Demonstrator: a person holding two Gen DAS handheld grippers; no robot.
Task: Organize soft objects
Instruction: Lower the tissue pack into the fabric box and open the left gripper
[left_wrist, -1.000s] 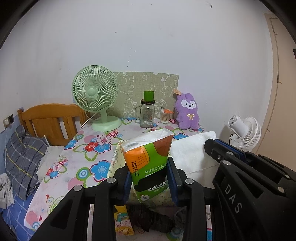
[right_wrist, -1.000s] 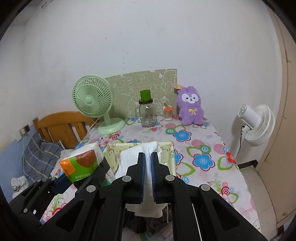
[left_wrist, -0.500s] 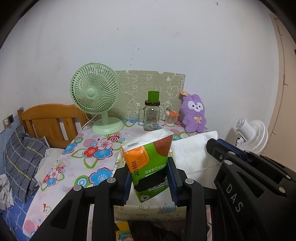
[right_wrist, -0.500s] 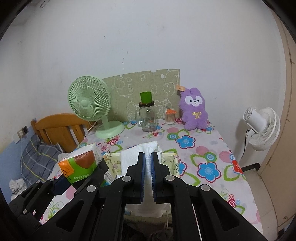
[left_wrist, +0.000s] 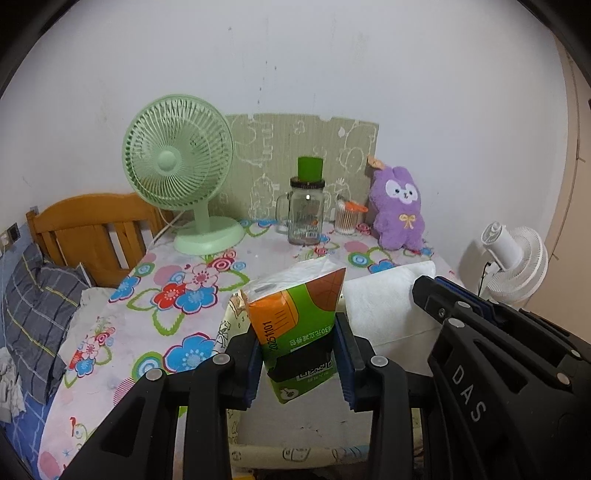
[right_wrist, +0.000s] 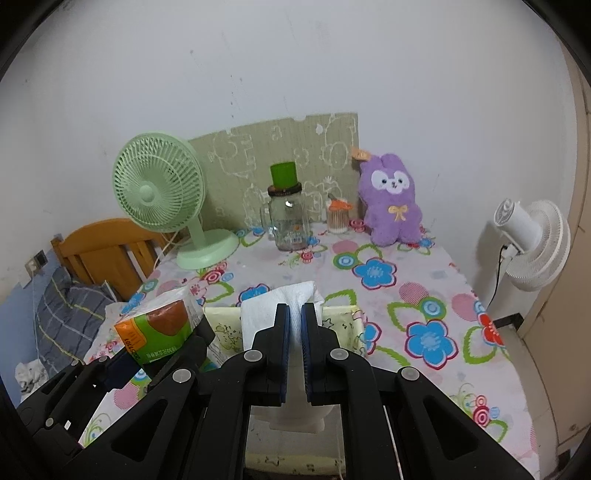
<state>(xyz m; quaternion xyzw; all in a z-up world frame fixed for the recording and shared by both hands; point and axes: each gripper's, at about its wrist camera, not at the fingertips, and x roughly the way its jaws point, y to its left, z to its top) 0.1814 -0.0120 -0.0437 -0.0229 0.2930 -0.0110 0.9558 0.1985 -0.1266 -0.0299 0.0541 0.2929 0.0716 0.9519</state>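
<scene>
Now both grippers sit farther forward over the counter (right_wrist: 436, 295) than a second ago. Left gripper (left_wrist: 299, 363): jaws clamped on a glossy orange-and-green tissue pack (left_wrist: 295, 325), held upright above the cream fabric bin (right_wrist: 347, 321). Right gripper (right_wrist: 293, 354): jaws pinched on a folded, soft white towel (right_wrist: 280, 306) above the same bin.

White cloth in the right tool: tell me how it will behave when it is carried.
The white cloth probably stays floppy: its loose end hangs below the right tool. It looks light, pinched at one fold only. It may drag on the box rim beneath if carried low.
</scene>
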